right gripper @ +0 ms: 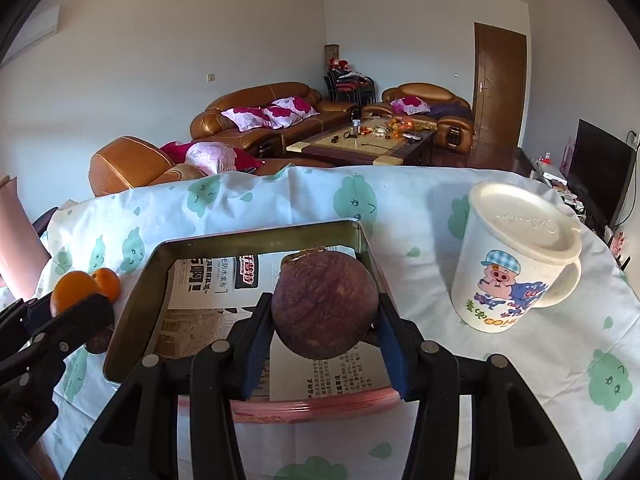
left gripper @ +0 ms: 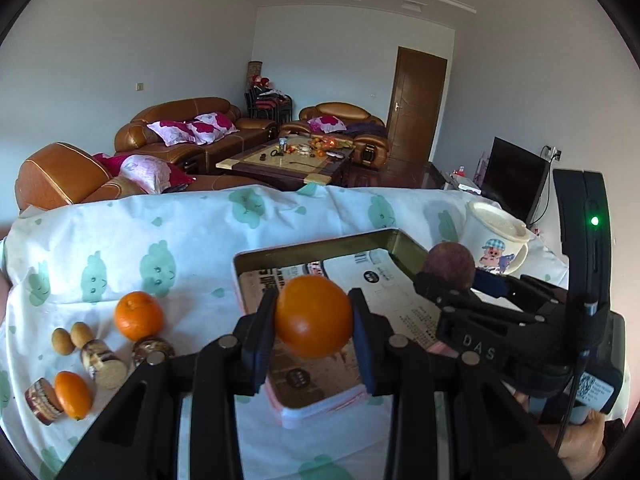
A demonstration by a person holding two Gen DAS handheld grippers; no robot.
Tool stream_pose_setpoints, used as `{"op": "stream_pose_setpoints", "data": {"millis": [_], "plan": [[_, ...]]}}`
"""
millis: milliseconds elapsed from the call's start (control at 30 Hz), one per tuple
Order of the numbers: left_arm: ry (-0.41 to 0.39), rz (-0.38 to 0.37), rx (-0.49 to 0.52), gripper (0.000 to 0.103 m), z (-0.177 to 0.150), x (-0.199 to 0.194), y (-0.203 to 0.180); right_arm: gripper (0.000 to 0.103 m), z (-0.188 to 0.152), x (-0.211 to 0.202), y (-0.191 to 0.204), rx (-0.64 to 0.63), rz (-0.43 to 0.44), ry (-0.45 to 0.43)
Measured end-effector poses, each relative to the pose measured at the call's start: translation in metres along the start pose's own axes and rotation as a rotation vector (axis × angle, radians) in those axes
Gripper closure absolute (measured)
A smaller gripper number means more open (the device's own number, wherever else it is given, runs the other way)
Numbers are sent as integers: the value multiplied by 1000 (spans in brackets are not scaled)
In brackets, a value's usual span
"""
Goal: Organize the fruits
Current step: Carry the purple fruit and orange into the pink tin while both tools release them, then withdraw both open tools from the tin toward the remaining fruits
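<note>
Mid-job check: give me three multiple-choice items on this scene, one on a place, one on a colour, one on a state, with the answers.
1. Where does the mug stand?
A. inside the tin
B. on the cloth, right of the tin
C. on the sofa

2. What colour is the fruit in the right gripper?
A. dark purple
B. green
C. yellow

3. What is the left gripper doing?
A. open, nothing in it
B. shut on the mug
C. shut on an orange

Answers:
1 B, the mug sits on the cloth beside the tin.
2 A, the purple fruit is dark purple-brown.
3 C, both pads press the orange.
</note>
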State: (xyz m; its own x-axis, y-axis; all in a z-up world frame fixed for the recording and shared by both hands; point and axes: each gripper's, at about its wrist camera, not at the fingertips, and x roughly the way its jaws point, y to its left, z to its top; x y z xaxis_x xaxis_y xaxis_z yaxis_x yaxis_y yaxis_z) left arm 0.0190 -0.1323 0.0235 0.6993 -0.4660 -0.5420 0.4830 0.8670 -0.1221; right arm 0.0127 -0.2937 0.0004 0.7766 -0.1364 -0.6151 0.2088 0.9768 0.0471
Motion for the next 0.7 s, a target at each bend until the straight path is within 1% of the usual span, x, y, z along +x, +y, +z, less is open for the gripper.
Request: {"op": "stream_pose_setpoints", "data": {"millis": [133, 300, 400, 467, 500, 567, 633, 667, 700], "plan": [[38, -2, 1, 66, 3, 25, -10, 51, 0, 9, -4, 11, 22, 28], [76, 5, -9, 66, -1, 45, -10, 51, -2, 14, -4, 11, 30, 43], [99, 5, -16, 66, -5, 51, -7, 51, -3, 17, -1, 9, 47, 54], [92, 6, -32, 65, -6, 49, -4, 50, -2, 13, 2, -3, 36, 33], [82, 11, -38, 62, -6, 47, -3, 48, -1, 10, 3, -9, 33, 18], [58, 22, -43, 52, -8, 41, -1, 46, -1, 5, 4, -14, 7, -12], [27, 68, -46, 28, -8, 33, 0, 45, 0, 0, 3, -14, -19, -39], [5, 94, -49, 23, -9, 28, 0, 44, 0, -3, 1, -10, -28, -51], [-21, 115, -51, 15, -9, 23, 1, 39, 0, -6, -1, -3, -37, -63]]}}
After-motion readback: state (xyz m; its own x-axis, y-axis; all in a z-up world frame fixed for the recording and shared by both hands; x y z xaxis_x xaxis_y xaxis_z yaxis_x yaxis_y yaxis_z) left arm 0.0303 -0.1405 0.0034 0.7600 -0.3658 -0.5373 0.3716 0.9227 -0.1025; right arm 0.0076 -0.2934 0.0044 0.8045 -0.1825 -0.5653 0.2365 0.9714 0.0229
